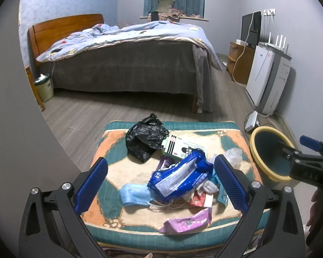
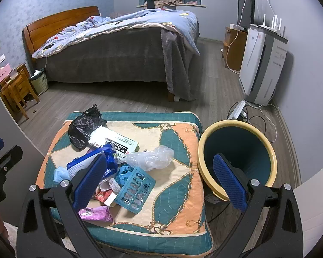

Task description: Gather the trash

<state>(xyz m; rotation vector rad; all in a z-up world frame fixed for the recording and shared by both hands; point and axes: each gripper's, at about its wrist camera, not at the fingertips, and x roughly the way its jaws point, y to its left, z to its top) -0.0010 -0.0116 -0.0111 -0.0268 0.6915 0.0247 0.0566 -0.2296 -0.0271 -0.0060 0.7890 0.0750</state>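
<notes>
Claws both spread wide and empty, left claw (image 1: 161,182) above the trash pile (image 1: 178,178), right claw (image 2: 161,183) beside the bin (image 2: 236,157).

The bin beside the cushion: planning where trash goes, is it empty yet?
Apparently empty: the bin shows only bare blue inner wall; its bottom is partly hidden.

Ahead of the left gripper (image 1: 161,181), whose pads are blue with a fine dotted texture, a cushion (image 1: 114,148) shows teal, orange and cream panels with gold chain motifs. On it lie a black bag (image 1: 145,138), a blue-and-white wrapper (image 1: 178,175), a pale blue mask (image 1: 134,194) and a pink packet (image 1: 186,221). Right of the gripper, a bin (image 1: 267,148) is yellow-rimmed, dark teal inside.
</notes>
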